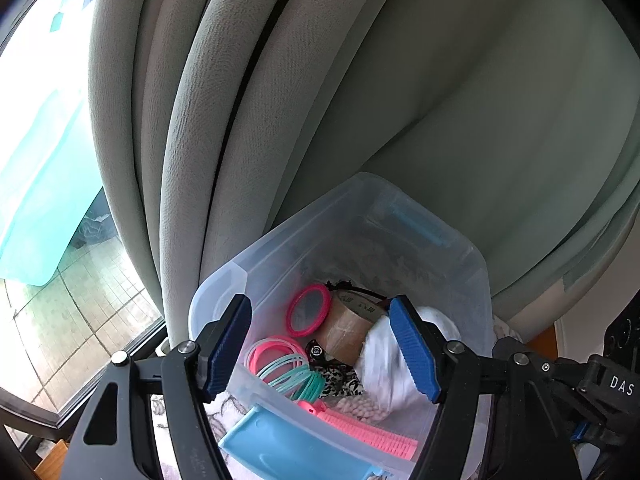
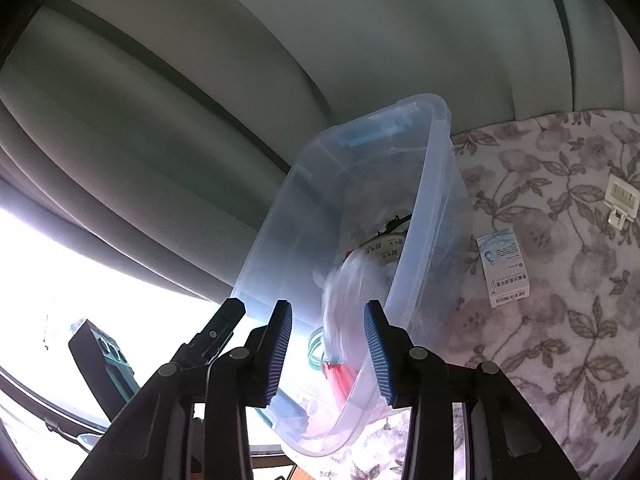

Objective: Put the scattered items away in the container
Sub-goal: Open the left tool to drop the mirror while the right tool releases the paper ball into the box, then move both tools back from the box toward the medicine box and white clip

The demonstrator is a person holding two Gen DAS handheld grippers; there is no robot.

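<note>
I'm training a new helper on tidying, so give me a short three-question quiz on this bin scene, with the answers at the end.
1. True or false: the small printed box lies inside the clear bin.
2. What colour is the comb in the bin? A pink, B black, C yellow.
3. In one word, how do the jaws of the left gripper stand?

Key:
1. False. It lies on the floral cloth, beside the bin.
2. A.
3. Open. They are spread over the bin and grip nothing.
</note>
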